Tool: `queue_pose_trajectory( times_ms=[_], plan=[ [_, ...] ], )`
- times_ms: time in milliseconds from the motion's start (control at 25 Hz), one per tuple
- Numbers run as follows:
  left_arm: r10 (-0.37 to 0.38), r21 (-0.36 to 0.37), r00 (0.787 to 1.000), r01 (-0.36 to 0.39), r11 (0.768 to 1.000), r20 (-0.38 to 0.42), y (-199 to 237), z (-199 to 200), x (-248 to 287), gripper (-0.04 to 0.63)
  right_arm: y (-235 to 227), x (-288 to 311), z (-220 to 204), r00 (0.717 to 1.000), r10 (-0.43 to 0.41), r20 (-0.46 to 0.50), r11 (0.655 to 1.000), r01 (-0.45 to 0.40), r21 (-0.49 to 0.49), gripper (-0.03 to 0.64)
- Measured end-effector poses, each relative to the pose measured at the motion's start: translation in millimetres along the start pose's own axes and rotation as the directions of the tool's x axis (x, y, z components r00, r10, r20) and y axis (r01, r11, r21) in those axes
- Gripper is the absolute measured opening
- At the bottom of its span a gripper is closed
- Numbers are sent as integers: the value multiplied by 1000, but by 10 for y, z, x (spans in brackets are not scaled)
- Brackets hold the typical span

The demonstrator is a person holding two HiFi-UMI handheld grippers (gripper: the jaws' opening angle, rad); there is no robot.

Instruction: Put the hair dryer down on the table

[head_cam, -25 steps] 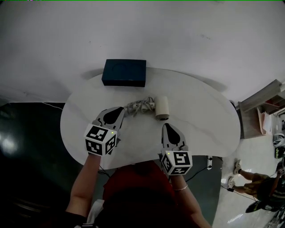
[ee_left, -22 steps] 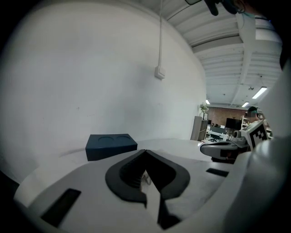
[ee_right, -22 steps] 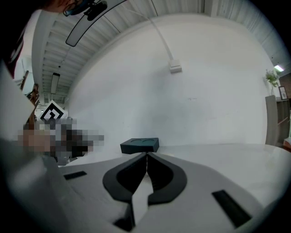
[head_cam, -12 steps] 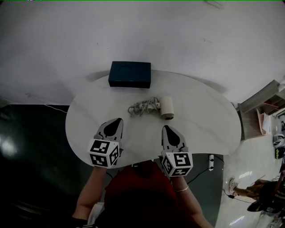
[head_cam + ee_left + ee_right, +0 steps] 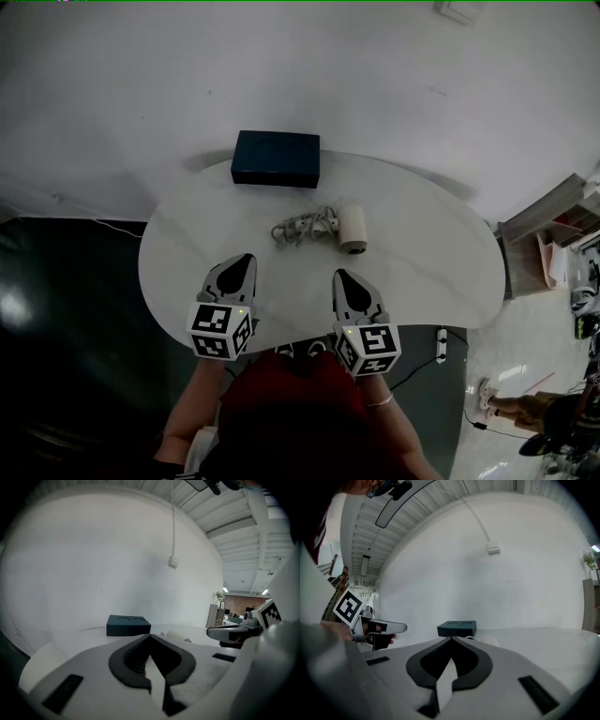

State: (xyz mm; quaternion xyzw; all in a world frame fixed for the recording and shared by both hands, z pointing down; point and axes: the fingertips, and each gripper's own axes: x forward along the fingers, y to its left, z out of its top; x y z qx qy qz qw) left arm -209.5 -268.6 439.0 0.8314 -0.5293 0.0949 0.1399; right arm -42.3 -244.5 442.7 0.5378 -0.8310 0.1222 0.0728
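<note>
The hair dryer (image 5: 352, 226), a cream cylinder with its grey cord (image 5: 302, 227) bunched to its left, lies on the white table (image 5: 431, 262) near the middle. Neither gripper touches it. My left gripper (image 5: 246, 258) is shut and empty over the table's front edge, well short of the cord. My right gripper (image 5: 339, 275) is also shut and empty, level with it and short of the dryer. In the left gripper view the closed jaw tips (image 5: 150, 636) hide most of the dryer. The right gripper view shows its jaws (image 5: 451, 639) meeting at the tips with nothing between.
A dark blue box (image 5: 277, 158) sits at the table's far edge, against the white wall. It also shows past the jaws as the box (image 5: 128, 625) and the box (image 5: 457, 628). A power strip (image 5: 442, 341) lies on the dark floor under the table's right side.
Both grippers have drawn back toward the table's front edge. The left one came away from beside the cord. The hair dryer has stayed where it lies.
</note>
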Motion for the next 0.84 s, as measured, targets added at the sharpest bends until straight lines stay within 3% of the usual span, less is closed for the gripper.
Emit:
queue_pose_trajectory(
  times_ms=[840],
  plan=[
    [52, -4, 999, -52, 999, -1, -319, -71, -52, 21, -241, -230, 107, 998, 48, 44, 998, -46, -46, 14]
  ],
)
